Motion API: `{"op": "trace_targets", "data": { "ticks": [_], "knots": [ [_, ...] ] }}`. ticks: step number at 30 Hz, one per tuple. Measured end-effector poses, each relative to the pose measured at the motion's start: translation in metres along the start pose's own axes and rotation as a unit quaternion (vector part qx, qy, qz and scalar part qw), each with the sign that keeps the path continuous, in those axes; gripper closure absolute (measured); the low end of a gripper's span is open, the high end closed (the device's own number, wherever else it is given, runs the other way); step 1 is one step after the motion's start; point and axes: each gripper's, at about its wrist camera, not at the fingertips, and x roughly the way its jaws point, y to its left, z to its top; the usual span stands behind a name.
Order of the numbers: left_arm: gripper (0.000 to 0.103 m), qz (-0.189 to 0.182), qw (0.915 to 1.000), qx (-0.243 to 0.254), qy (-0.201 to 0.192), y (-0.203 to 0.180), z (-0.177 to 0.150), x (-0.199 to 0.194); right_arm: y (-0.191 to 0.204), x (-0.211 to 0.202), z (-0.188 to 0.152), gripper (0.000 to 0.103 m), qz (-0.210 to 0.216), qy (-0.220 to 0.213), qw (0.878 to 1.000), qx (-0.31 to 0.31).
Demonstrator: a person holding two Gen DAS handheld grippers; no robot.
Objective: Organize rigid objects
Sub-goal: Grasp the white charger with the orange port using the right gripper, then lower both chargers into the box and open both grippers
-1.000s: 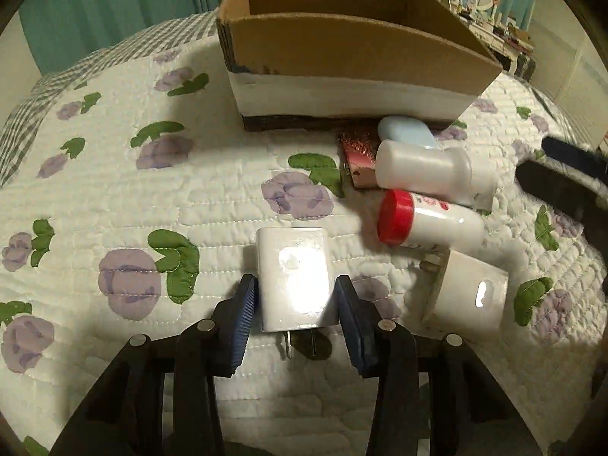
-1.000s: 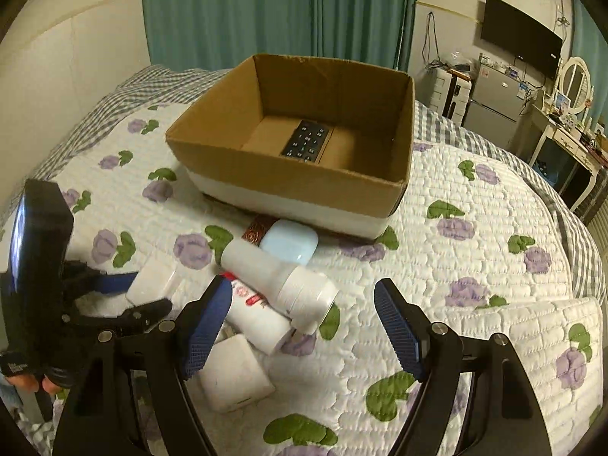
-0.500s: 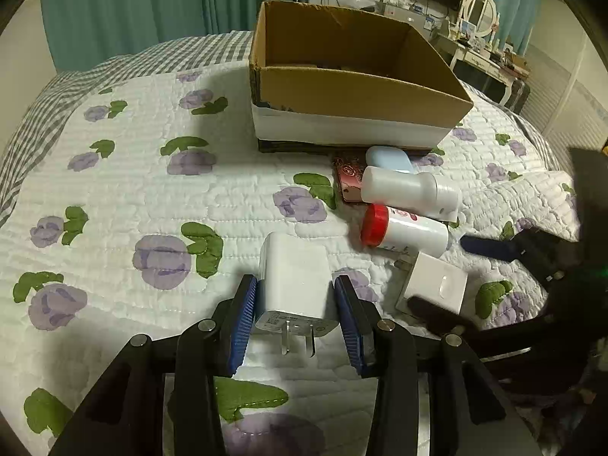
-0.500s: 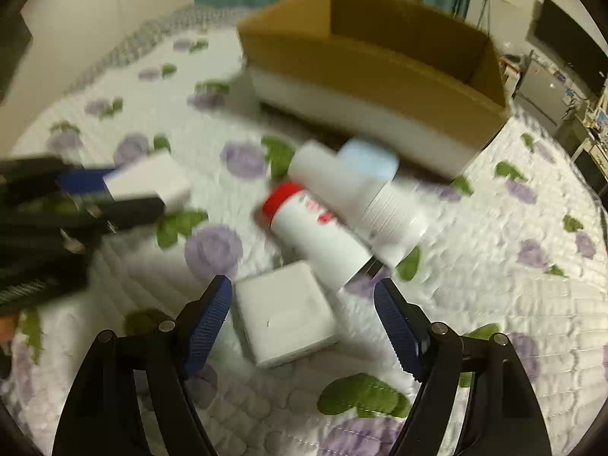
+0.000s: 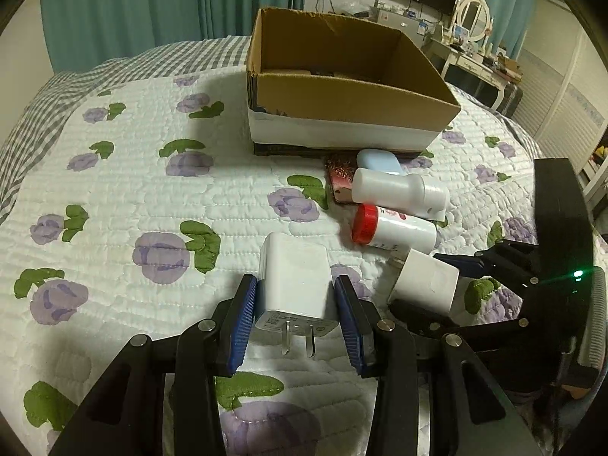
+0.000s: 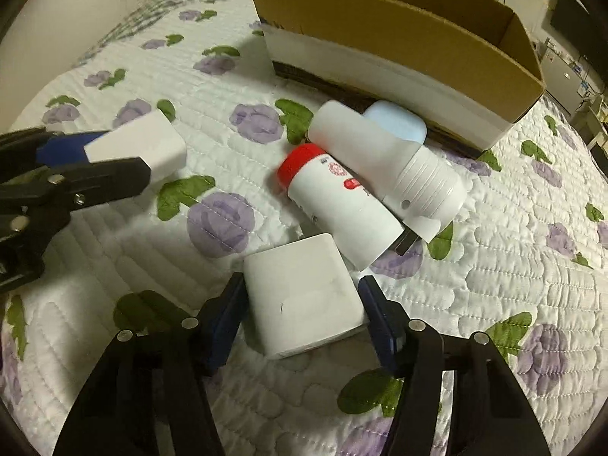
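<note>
My left gripper [image 5: 296,319] is shut on a white plug charger [image 5: 294,277], held above the quilt with its prongs pointing back at me; it also shows in the right wrist view [image 6: 144,148]. My right gripper [image 6: 304,315] has its jaws around a second white charger block [image 6: 304,292] that lies on the quilt, pads close to its sides. This block shows in the left wrist view too [image 5: 425,281]. An open cardboard box [image 5: 353,98] stands further back on the bed.
Between the block and the box [image 6: 399,38] lie a red-capped white bottle [image 6: 338,201], a larger white bottle [image 6: 387,163], a pale blue case [image 6: 397,125] and a red patterned flat item [image 5: 340,182]. The floral quilt [image 5: 152,197] stretches off to the left.
The left gripper has lifted the charger off the quilt. The right gripper has dropped down and forward, and its jaws have narrowed around the second white block.
</note>
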Motion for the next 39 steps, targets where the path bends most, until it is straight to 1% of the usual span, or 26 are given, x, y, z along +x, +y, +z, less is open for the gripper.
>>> {"op": "trace_targets", "data": {
  "ticks": [5, 9, 14, 18, 21, 26, 28, 31, 34, 37, 39],
  "knots": [
    [0.061, -0.004, 0.9999, -0.005, -0.01, 0.001, 0.004, -0.005, 0.003, -0.022, 0.002, 0.047, 0.014, -0.03, 0.999, 0.006],
    [0.061, -0.006, 0.9999, -0.007, -0.013, 0.002, 0.007, -0.008, -0.002, -0.038, 0.003, 0.051, 0.011, -0.05, 0.999, 0.016],
    [0.061, -0.007, 0.9998, -0.008, -0.018, 0.0, 0.012, -0.011, -0.008, -0.054, 0.01, 0.051, 0.005, -0.068, 0.997, 0.022],
    [0.061, -0.008, 0.9997, -0.007, -0.022, -0.001, 0.02, -0.013, -0.012, -0.074, 0.021, 0.051, 0.001, -0.095, 0.995, 0.025],
    [0.061, -0.01, 0.9994, -0.005, -0.033, -0.003, 0.032, -0.02, -0.016, -0.093, 0.035, 0.051, -0.005, -0.119, 0.993, 0.023],
    [0.061, -0.012, 0.9975, 0.001, -0.07, -0.007, 0.068, -0.039, -0.026, -0.129, 0.074, 0.051, -0.027, -0.163, 0.986, 0.006],
    [0.061, -0.015, 0.9965, 0.004, -0.082, -0.009, 0.085, -0.044, -0.034, -0.145, 0.096, 0.051, -0.038, -0.186, 0.982, 0.001],
    [0.061, -0.01, 0.9946, 0.011, -0.103, -0.011, 0.111, -0.048, -0.044, -0.161, 0.122, 0.051, -0.049, -0.21, 0.976, -0.005],
    [0.061, -0.006, 0.9927, 0.018, -0.119, -0.014, 0.141, -0.044, -0.057, -0.165, 0.15, 0.051, -0.058, -0.231, 0.971, -0.008],
    [0.061, 0.002, 0.9921, 0.024, -0.124, -0.017, 0.162, -0.033, -0.07, -0.157, 0.172, 0.051, -0.058, -0.24, 0.969, -0.009],
    [0.061, 0.002, 0.9925, 0.026, -0.12, -0.019, 0.177, -0.017, -0.078, -0.148, 0.182, 0.051, -0.057, -0.244, 0.968, -0.007]
  ]
}}
